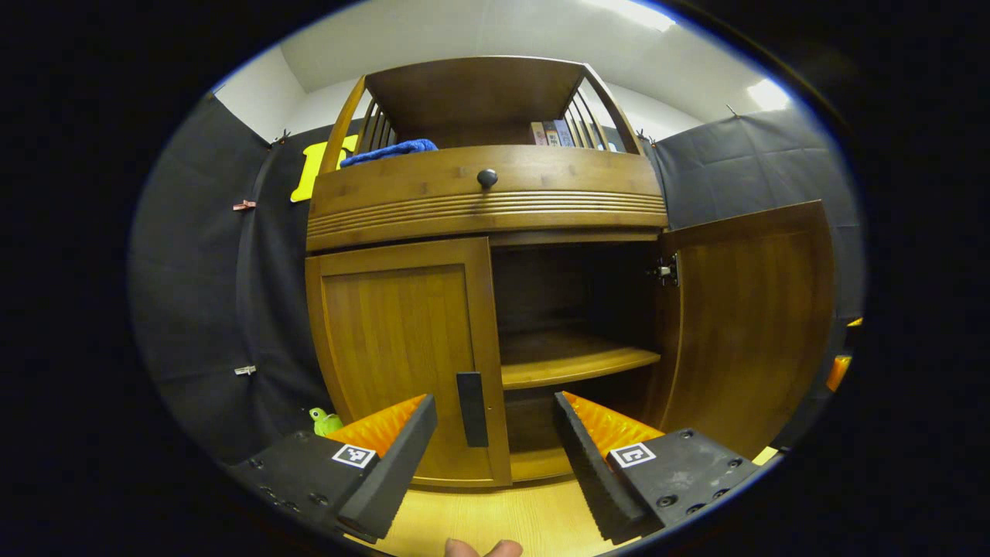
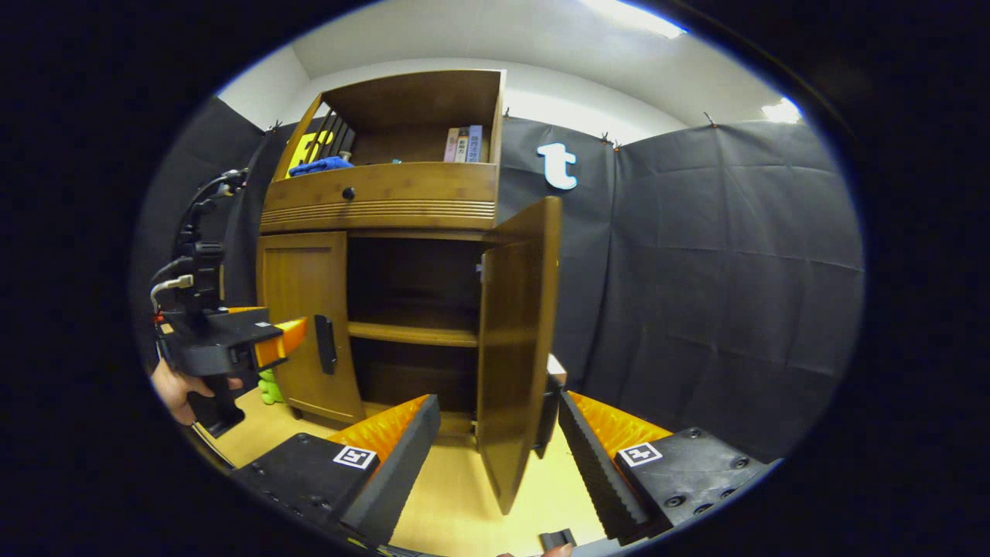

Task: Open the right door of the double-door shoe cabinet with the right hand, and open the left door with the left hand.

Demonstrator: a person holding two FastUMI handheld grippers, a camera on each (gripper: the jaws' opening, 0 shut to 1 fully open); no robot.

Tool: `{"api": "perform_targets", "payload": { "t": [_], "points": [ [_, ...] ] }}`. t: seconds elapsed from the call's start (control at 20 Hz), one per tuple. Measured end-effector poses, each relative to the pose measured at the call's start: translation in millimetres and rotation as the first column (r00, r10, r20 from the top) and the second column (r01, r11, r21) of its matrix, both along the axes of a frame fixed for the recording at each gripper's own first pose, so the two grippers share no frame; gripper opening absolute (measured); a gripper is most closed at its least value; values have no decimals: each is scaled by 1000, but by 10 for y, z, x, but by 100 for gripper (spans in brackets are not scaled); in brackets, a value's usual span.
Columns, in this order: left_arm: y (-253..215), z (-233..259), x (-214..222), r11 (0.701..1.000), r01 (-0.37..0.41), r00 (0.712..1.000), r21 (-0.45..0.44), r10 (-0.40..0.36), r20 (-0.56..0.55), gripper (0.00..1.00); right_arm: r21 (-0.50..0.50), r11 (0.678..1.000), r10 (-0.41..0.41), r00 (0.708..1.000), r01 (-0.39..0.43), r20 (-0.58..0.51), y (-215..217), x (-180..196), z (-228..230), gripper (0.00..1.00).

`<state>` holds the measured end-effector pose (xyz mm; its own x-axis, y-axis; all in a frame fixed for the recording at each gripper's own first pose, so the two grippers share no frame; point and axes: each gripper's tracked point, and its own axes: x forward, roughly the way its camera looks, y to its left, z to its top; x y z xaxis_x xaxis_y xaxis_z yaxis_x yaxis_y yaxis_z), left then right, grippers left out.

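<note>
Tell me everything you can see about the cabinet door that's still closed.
The closed left wooden door is warm brown wood with a recessed centre panel inside a plain frame. A dark vertical handle sits low on its inner edge. It lies flush with the cabinet front. The left gripper, jaws apart, points at the handle without touching it.

Your left gripper [image 1: 495,449] hovered before the shoe cabinet [image 1: 487,201], its spread fingers either side of the closed left door's handle [image 1: 472,408], not touching it. The left door [image 1: 402,340] stood shut; to its right the right door [image 1: 746,325] hung swung outward, with a shelf [image 1: 572,360] inside the compartment between them. Above the doors sat a drawer with a knob [image 1: 487,178]; on top lay a cloth [image 1: 387,149] at left and books [image 1: 551,133] at right. Your right gripper [image 2: 499,456] straddled the right door's edge [image 2: 514,348] without contact. A small toy [image 1: 326,422] lay on the floor left of the cabinet.
</note>
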<state>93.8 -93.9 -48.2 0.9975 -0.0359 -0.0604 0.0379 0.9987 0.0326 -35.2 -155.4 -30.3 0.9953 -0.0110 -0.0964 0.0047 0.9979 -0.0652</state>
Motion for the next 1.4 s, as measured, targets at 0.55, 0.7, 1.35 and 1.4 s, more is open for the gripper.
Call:
{"api": "perform_targets", "payload": {
  "t": [0.55, 0.7, 1.35, 1.4],
  "points": [
    [228, -578, 909, 1000, -16, 999, 1, 16, -36, 80, 92, 993, -73, 997, 74, -13, 373, 392, -6, 98],
    [285, -664, 1164, 999, -44, 998, -15, 43, -48, 65, 61, 993, -97, 995, 97, -8, 345, 405, -13, 98],
    [276, -827, 1320, 995, -95, 986, -35, 90, -139, 34, 89, 988, -126, 992, 127, -16, 102, 378, -21, 98],
    [287, -822, 1280, 994, -104, 985, -32, 98, -140, 34, 97, 987, -127, 992, 128, -16, 93, 381, -21, 98]
  ]
}}
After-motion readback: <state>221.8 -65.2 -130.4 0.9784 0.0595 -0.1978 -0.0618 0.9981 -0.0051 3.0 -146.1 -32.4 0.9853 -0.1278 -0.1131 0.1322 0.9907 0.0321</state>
